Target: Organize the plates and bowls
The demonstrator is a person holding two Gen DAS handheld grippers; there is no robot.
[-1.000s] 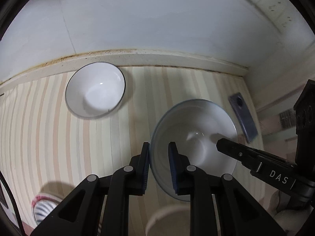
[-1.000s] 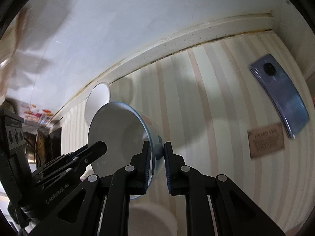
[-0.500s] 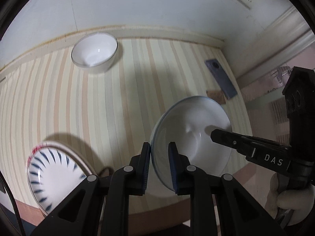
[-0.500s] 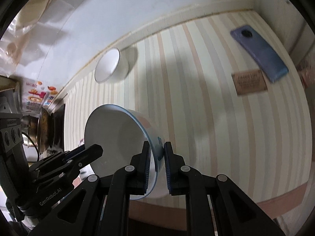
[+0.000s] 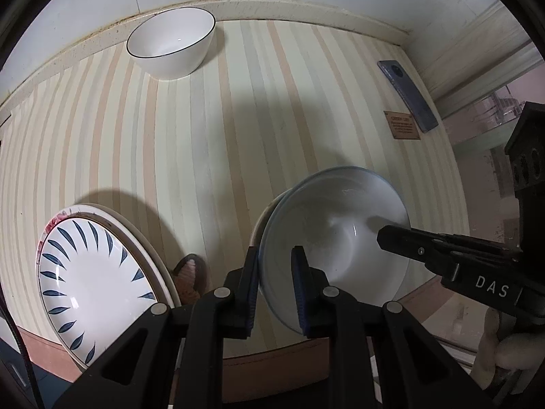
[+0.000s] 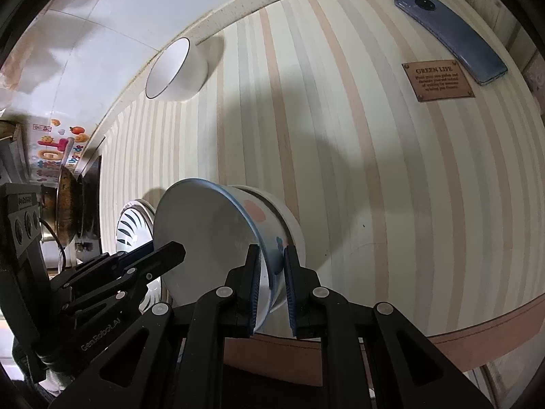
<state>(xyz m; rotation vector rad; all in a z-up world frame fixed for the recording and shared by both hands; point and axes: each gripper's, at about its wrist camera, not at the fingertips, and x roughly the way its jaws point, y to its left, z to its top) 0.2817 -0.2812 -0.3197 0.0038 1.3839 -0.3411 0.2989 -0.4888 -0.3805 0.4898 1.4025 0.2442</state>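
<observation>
The blue-rimmed bowl (image 5: 335,248) was held by both tools at once: the left tool (image 5: 275,293) was closed on the near-left part of its rim, one pad inside and one outside, and the right tool (image 6: 272,286) was clamped tight on the opposite wall. The bowl was seen tilted, hanging over another bowl (image 6: 289,225) that stood near the front edge of the striped surface (image 5: 211,156), and appeared partly nested in it; whether the two were touching could not be told.

For the step to be done well, it was judged that the held bowl should first be levelled, so that both rims ran parallel, and then lowered straight down, centred over the lower one. The two grips were best released only once the weight was carried from below, and together, so that the bowl was not tipped by one side. Since the stack sat close to the front edge, no sideways push should be given.

To the left, a plate with blue leaf marks (image 5: 92,283) was stacked on a plain one. Farther back, by the wall, a black-rimmed white bowl (image 5: 172,42) stood alone, not yet gathered. At the far right lay a phone (image 6: 449,35) and a small brown label (image 6: 437,80).
</observation>
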